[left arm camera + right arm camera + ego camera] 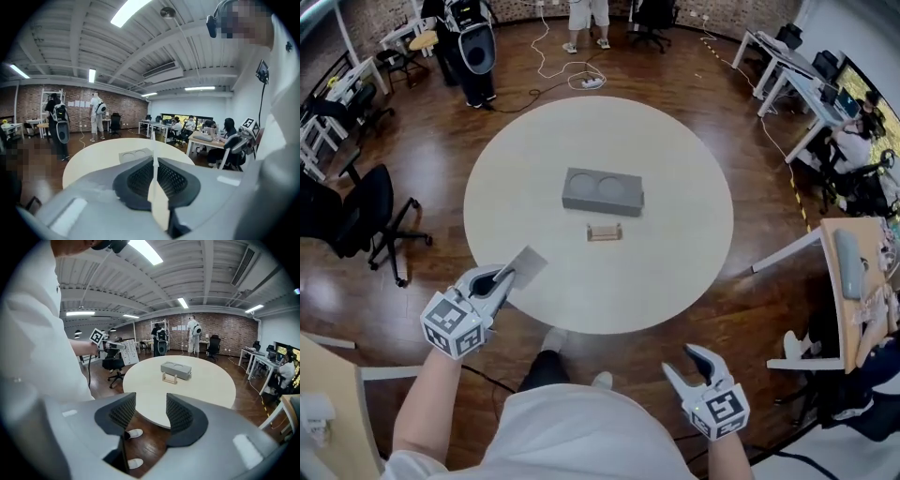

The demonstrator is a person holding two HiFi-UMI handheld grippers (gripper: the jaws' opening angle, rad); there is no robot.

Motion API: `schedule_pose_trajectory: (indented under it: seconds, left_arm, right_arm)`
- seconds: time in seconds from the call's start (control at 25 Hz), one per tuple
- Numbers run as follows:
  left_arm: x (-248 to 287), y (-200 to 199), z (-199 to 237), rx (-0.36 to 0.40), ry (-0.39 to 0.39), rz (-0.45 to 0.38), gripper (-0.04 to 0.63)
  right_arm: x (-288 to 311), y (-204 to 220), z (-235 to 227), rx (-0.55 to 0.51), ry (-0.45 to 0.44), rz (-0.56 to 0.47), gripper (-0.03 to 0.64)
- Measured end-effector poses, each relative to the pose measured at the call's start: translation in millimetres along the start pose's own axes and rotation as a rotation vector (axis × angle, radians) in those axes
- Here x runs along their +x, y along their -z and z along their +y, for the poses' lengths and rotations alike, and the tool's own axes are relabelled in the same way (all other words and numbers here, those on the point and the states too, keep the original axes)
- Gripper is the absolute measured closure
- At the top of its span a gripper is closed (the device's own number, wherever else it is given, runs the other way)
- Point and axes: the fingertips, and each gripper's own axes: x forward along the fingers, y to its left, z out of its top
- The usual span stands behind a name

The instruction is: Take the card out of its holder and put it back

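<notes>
My left gripper [503,277] is shut on a thin pale card [528,262] and holds it over the near left edge of the round table [675,272]. In the left gripper view the card [153,154] stands edge-on, pinched between the black pads. The small card holder [605,232] stands at the table's middle with nothing in its slot, just in front of a grey block [602,191] with two round hollows. My right gripper [680,361] hangs open off the table's near right side over the floor, nothing between its fingers [180,414]. The right gripper view also shows the holder [169,378].
Office chairs [366,220] stand left of the table and desks [797,75] line the right side. People stand at the far end of the room [586,19]. A cable and power strip [586,82] lie on the wooden floor behind the table.
</notes>
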Motion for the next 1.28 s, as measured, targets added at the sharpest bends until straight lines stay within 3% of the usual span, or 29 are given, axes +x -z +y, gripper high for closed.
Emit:
schedule_pose_trajectory:
  seconds: [0.32, 0.6, 0.8, 1.28]
  left_arm:
    - [-77, 48, -50, -0.102, -0.159, 0.009, 0.580]
    - [-95, 51, -56, -0.109, -0.174, 0.016, 0.580]
    - [-69, 26, -46, -0.040, -0.083, 0.025, 0.580]
    - [81, -39, -4, 0.167, 0.308, 0.047, 0.580]
  right_arm:
    - [-2, 9, 8, -0.093, -0.137, -0.009, 0.410]
    - [-3, 4, 17, -0.118, -0.165, -0.014, 0.410]
    - [-14, 3, 12, -0.080, -0.111, -0.019, 0.410]
    - [-24, 3, -1, 0.126, 0.177, -0.022, 0.410]
